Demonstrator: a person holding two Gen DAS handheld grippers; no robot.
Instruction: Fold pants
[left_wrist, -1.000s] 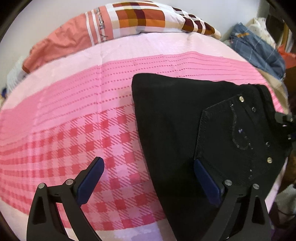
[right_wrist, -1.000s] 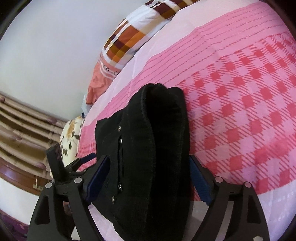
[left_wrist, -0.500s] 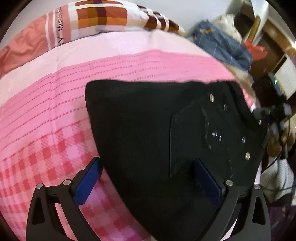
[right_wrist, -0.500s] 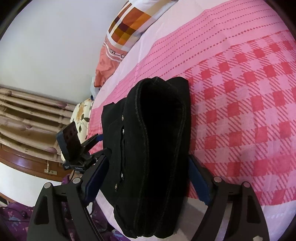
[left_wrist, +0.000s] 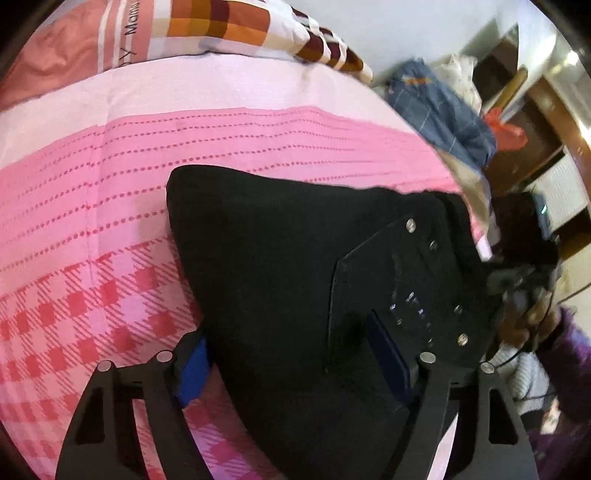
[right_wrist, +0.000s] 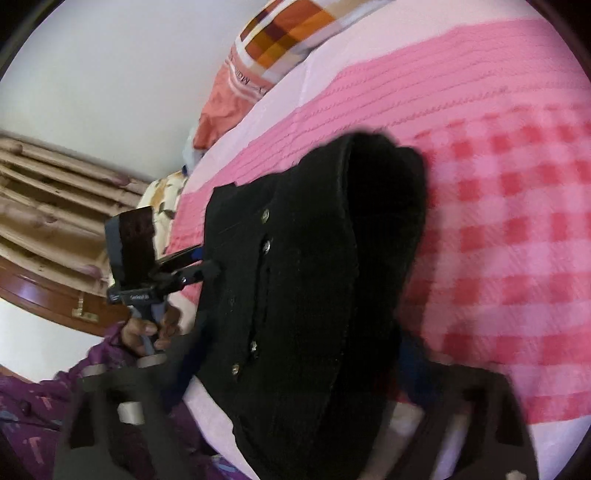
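Black pants (left_wrist: 288, 266) lie folded into a thick bundle on a pink checked bed sheet (left_wrist: 92, 229); a studded back pocket (left_wrist: 406, 295) faces up. My left gripper (left_wrist: 291, 363) straddles the near edge of the bundle, its blue pads (left_wrist: 194, 367) wide apart, one on each side of the cloth. In the right wrist view the pants (right_wrist: 314, 277) show edge-on, stacked in layers. My right gripper (right_wrist: 291, 373) is blurred, its fingers on either side of the stack's end. The left gripper (right_wrist: 192, 267) also shows there at the bundle's far side.
An orange and brown checked pillow (left_wrist: 229, 29) lies at the head of the bed. A pile of blue clothes (left_wrist: 443, 110) and wooden furniture (left_wrist: 535, 122) stand beyond the bed's right edge. A wooden headboard (right_wrist: 48, 206) is at left in the right wrist view.
The left gripper has pushed forward around the pants' edge, and its pads now stand closer together. The right gripper has moved in along the stack's end, its view blurred by motion.
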